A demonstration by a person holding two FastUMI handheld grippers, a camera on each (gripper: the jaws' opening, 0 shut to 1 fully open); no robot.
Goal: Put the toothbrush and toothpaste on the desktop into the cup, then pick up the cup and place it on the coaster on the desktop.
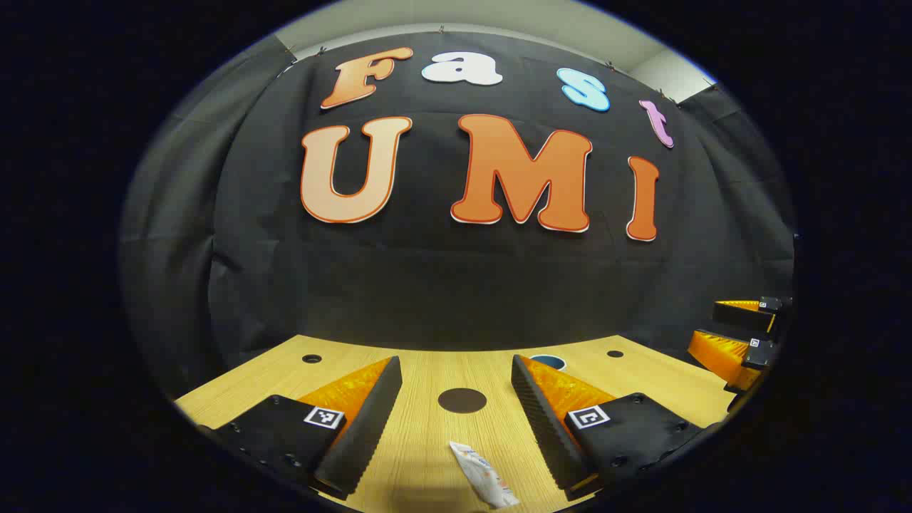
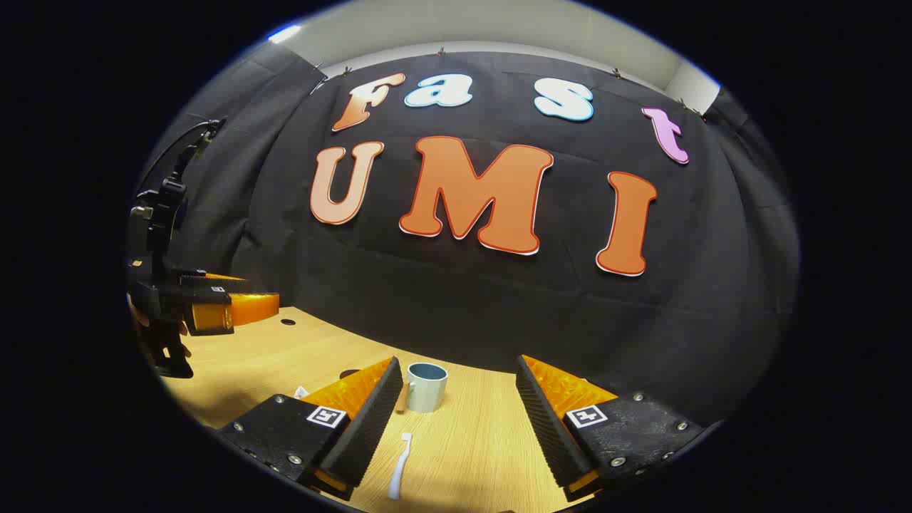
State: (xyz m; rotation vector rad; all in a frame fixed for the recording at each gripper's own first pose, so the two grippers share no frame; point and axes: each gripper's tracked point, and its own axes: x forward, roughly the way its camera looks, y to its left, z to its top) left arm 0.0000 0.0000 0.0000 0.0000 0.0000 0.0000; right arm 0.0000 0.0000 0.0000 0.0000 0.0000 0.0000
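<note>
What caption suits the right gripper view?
Open right gripper above the toothbrush, with the cup ahead.

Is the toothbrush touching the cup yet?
Apart. In the right gripper view the toothbrush lies flat on the table, with bare wood between its head and the cup standing farther back.

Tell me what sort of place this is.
Likely a recording booth for staged household tasks: black cloth wall behind a bare wooden desk, set only with a cup, toothbrush and toothpaste.
</note>
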